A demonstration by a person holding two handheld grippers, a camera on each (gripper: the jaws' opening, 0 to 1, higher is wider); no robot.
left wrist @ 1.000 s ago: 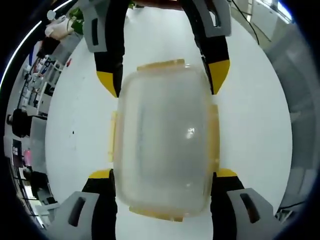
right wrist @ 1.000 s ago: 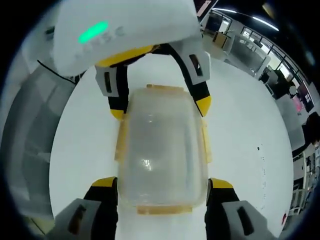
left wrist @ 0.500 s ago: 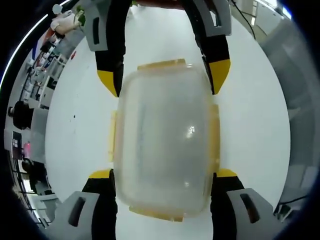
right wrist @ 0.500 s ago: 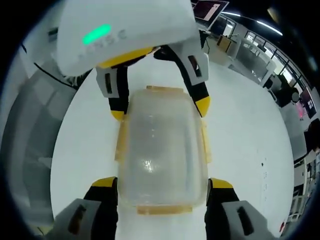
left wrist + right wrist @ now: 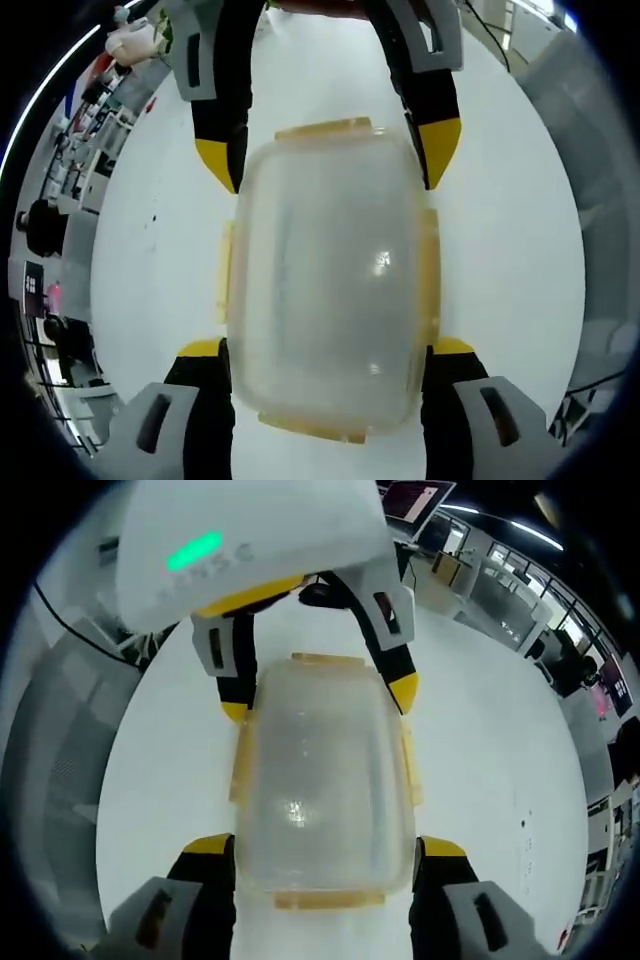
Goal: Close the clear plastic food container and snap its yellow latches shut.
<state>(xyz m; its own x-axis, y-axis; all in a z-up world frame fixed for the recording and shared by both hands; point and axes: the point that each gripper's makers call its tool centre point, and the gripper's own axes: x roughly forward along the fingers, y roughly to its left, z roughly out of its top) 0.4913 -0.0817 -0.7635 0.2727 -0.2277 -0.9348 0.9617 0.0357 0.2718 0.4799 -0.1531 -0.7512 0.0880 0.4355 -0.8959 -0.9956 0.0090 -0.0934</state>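
Note:
The clear plastic container (image 5: pixel 330 280) has its lid on, and yellow latches (image 5: pixel 322 129) show along its edges. My left gripper (image 5: pixel 325 348) is shut on its near end, one yellow-tipped jaw pressing each long side. From the top of the left gripper view my right gripper (image 5: pixel 328 150) clamps the far end. In the right gripper view the container (image 5: pixel 325 780) lies between my right gripper (image 5: pixel 325 845) at the bottom and my left gripper (image 5: pixel 320 698) at the top. A yellow latch (image 5: pixel 328 900) juts from the near edge. I cannot tell whether the latches are snapped.
A white tabletop (image 5: pixel 510 230) lies under the container. Office desks and clutter (image 5: pixel 70 170) stand beyond its left edge in the left gripper view. Desks and screens (image 5: pixel 500 570) show at the upper right of the right gripper view, with grey floor (image 5: pixel 60 780) at the left.
The background has slid slightly in both views, so the hands have shifted together. The container and both grips on it look unchanged.

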